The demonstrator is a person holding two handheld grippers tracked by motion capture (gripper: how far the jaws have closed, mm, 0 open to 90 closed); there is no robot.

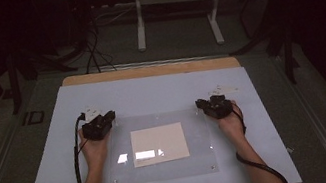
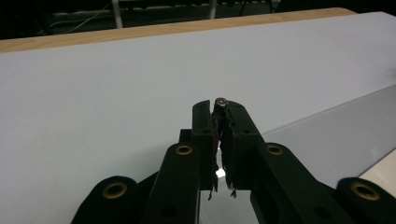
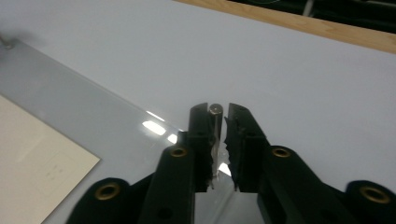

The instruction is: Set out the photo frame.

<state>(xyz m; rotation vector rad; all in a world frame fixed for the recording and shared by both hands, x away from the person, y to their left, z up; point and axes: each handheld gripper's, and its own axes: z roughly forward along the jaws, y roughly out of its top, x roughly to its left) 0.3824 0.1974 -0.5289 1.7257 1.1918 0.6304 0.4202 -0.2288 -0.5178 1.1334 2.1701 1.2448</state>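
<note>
A clear plastic plate (image 1: 165, 172) lies on a white board (image 1: 150, 88), with a cream sheet of paper (image 1: 159, 144) under it. My left gripper (image 1: 110, 115) is at the plate's far left corner. In the left gripper view, this gripper (image 2: 220, 108) is shut on a small metal stud (image 2: 220, 101) at the plate's (image 2: 336, 130) edge. My right gripper (image 1: 199, 103) is at the far right corner. In the right gripper view, that gripper (image 3: 219, 109) has a metal stud (image 3: 215, 108) between its jaws. The stud lies against one pad, with a slim gap to the other.
Small studs mark the plate's near corners (image 1: 115, 182) (image 1: 213, 167). White tags (image 1: 90, 109) (image 1: 224, 89) lie on the board beyond each gripper. The wooden table edge (image 1: 147, 70) borders the board. Past it are floor cables (image 1: 93, 53) and a white desk frame (image 1: 176, 8).
</note>
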